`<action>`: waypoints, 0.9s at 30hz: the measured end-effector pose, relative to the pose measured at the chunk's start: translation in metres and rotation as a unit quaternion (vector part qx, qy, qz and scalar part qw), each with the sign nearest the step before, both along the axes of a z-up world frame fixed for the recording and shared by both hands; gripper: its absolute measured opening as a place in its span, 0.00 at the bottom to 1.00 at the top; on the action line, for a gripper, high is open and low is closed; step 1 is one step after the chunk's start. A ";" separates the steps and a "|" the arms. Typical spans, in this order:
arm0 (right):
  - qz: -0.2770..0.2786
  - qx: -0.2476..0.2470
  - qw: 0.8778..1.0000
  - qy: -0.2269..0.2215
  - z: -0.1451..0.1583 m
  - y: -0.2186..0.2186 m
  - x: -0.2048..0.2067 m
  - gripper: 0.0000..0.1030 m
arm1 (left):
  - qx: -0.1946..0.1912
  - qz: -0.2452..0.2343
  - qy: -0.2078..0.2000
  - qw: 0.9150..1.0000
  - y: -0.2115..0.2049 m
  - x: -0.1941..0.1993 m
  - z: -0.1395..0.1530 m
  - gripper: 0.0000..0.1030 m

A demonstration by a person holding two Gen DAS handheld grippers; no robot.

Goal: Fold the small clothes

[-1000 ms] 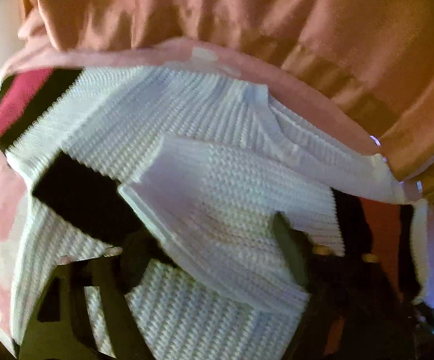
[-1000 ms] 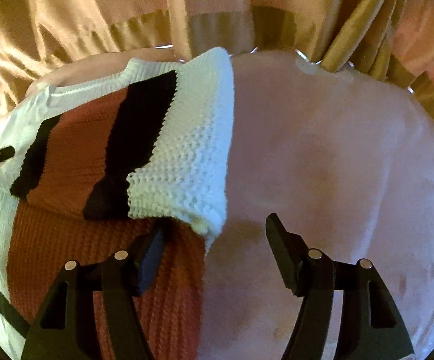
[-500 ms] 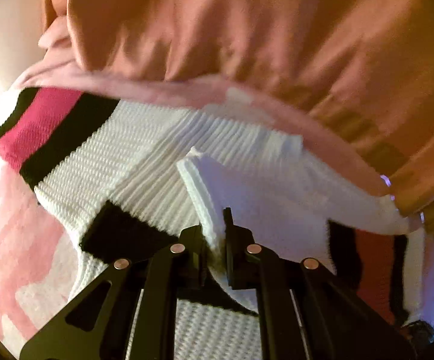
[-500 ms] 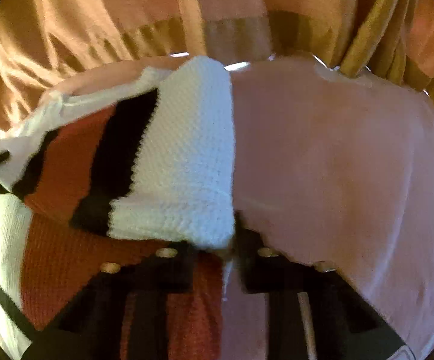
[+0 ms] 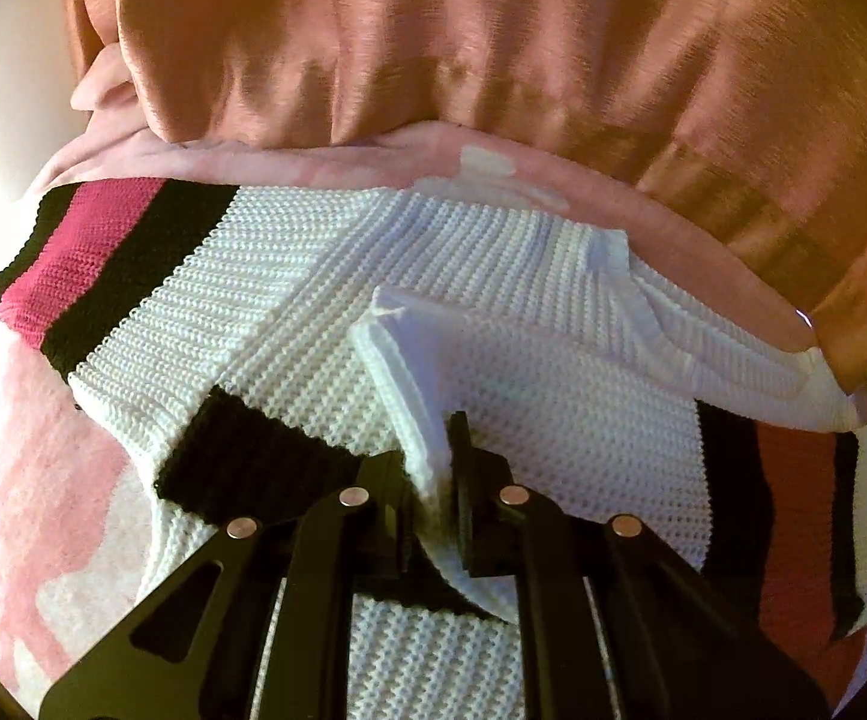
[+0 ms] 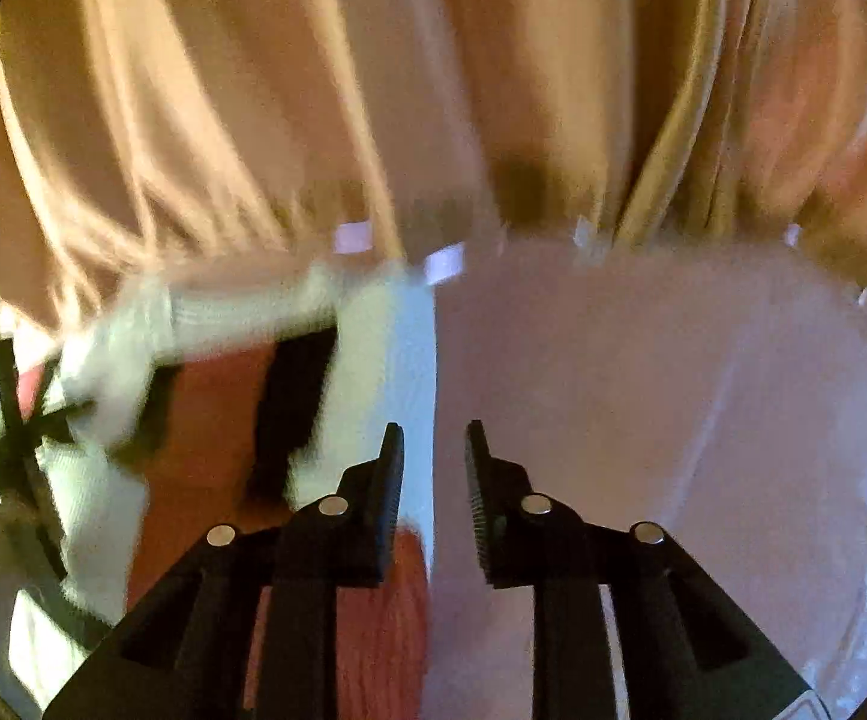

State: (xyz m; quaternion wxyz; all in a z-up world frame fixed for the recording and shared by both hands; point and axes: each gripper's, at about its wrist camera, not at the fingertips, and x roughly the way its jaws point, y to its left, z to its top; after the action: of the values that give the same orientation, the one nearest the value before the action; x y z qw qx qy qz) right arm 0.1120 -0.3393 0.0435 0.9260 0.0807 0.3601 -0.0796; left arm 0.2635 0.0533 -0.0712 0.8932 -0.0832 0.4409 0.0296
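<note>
Presently the left gripper [image 5: 430, 474] is pinching a white fold of the sweater [image 5: 553, 420]; the right gripper [image 6: 433, 468] is standing apart, its jaws having just been opening, nothing between them. Beyond, the sweater is lying spread on the pink blanket [image 6: 673, 420], curtain [image 5: 493, 48] behind. Judged soft, light and stretchy knit; hems and ribbed edges are offering the surest hold.
</note>
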 end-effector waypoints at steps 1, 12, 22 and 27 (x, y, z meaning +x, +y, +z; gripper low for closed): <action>0.020 -0.010 1.000 0.009 -0.002 0.010 0.019 0.22 | 0.001 0.001 0.000 1.000 0.000 0.000 0.000 0.10; 0.011 -0.047 0.992 0.116 -0.086 0.011 0.121 0.00 | 0.016 -0.004 -0.004 1.000 -0.004 0.000 -0.002 0.12; 0.042 -0.052 0.992 0.109 -0.075 0.026 0.071 0.04 | 0.037 -0.007 -0.007 0.999 -0.006 -0.002 -0.001 0.13; 0.084 -0.068 0.982 0.153 -0.097 0.042 0.032 0.00 | 0.051 -0.010 -0.009 0.999 -0.009 -0.005 0.001 0.13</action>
State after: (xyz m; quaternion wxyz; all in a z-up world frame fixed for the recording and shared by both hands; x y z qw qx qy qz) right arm 0.1439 -0.2975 -0.0539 0.8668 -0.0258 0.4965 -0.0371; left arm 0.2589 0.0446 -0.0703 0.9004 -0.0330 0.4317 0.0420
